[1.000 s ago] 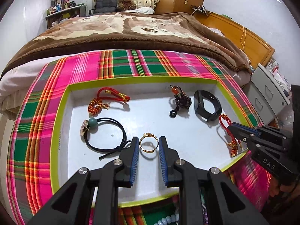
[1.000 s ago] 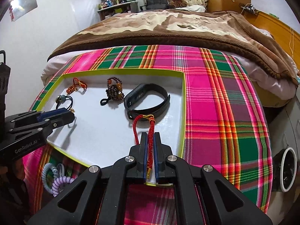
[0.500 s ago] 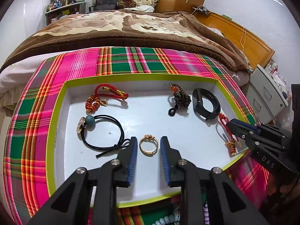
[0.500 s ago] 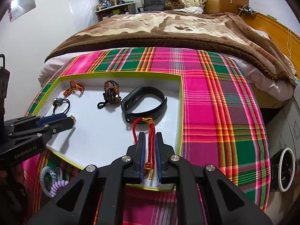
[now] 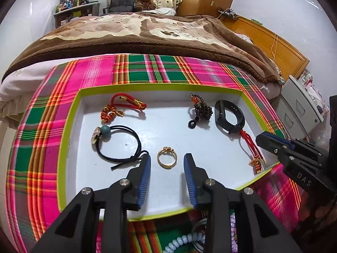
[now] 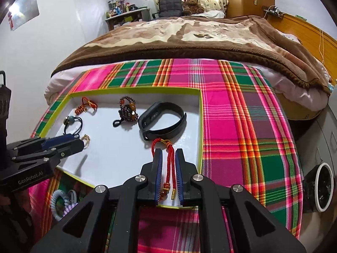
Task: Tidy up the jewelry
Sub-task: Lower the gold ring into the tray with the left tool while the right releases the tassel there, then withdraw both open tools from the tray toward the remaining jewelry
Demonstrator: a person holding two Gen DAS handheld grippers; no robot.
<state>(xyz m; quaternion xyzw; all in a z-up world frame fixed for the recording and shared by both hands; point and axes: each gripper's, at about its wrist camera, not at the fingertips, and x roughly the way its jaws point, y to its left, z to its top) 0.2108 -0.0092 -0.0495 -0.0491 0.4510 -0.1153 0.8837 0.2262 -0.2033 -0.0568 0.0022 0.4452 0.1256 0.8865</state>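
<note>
A white tray with a lime rim [image 5: 72, 113] [image 6: 200, 126] lies on a plaid cloth. In it are a gold ring [image 5: 167, 160] [image 6: 86, 138], a black hair tie with a teal bead [image 5: 118, 141] [image 6: 72, 122], a red-and-orange knotted bracelet [image 5: 118, 107] [image 6: 84, 105], a dark beaded charm [image 5: 200, 110] [image 6: 127, 110], a black fitness band [image 5: 228, 116] [image 6: 163, 118] and a red cord charm [image 5: 251, 147] [image 6: 170, 162]. My left gripper [image 5: 167, 176] is open, its jaws either side of the ring. My right gripper [image 6: 168, 174] is open, with the red cord lying loose between its jaws.
Coiled hair ties and beads [image 5: 185, 240] [image 6: 63, 202] lie on the plaid cloth [image 6: 242, 126] in front of the tray. A bed with a brown blanket [image 5: 147, 33] is behind. A grey drawer unit [image 5: 301, 109] stands at the right.
My right gripper has opened and let go of the red cord charm, which now lies in the tray. My left gripper has drawn back slightly from the ring and opened wider.
</note>
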